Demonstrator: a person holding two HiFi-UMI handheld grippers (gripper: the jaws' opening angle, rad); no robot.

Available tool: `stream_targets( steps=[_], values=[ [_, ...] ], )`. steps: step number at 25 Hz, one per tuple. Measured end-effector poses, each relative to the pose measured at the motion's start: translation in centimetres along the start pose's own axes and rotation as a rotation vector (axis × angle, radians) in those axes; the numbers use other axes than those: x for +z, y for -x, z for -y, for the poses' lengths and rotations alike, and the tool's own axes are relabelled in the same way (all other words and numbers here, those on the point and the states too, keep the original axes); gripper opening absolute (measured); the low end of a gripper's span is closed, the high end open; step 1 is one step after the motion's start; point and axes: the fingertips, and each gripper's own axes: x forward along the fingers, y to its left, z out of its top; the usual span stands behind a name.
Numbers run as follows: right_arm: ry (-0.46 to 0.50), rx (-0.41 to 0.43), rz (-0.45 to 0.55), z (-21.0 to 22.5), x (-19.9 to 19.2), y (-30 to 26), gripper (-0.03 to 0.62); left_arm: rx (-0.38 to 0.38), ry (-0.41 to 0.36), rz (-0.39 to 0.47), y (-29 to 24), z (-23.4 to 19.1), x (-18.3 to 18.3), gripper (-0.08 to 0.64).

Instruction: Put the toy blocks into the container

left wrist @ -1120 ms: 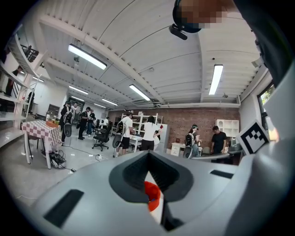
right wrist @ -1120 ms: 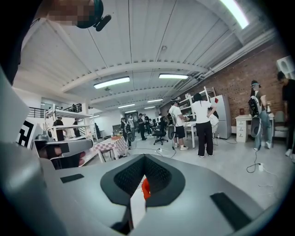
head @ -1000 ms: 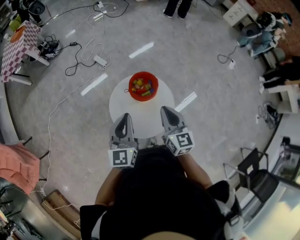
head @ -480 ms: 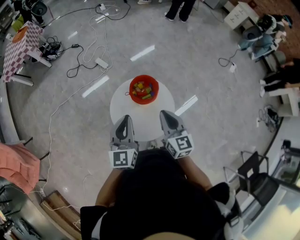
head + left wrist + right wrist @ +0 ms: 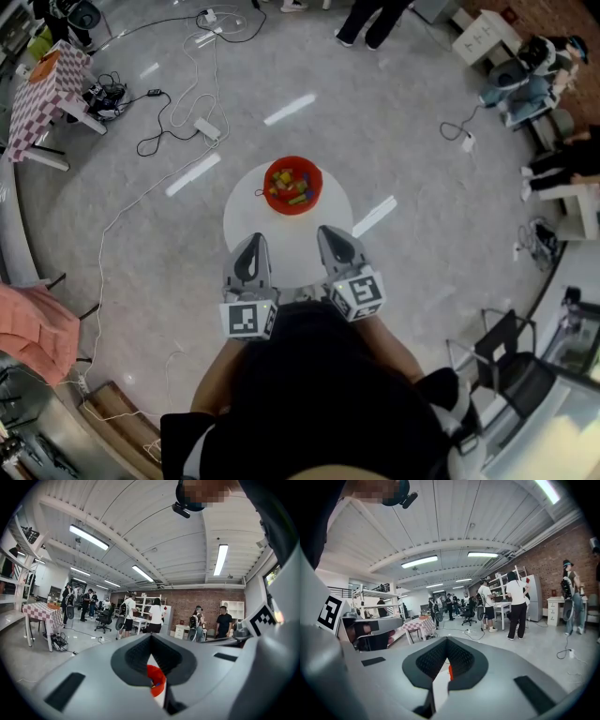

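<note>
Left gripper (image 5: 251, 242) and right gripper (image 5: 329, 234) unmoved, jaws together.

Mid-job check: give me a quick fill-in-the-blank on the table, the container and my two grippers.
1. The bowl that holds the toy blocks is ___ in colour.
2. The bowl stands on a round ___ table.
3. The left gripper and the right gripper are both empty, with their jaws ___.

Missing words: red; white; shut
</note>
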Motion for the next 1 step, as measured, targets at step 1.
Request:
stream_targets(
  steps=[1],
  values=[
    [0.003,0.003,-0.001,-0.12,0.03,-0.17,-0.005,0.000,0.001,0.004,-0.07,-0.14,0.09,-0.009]
  ],
)
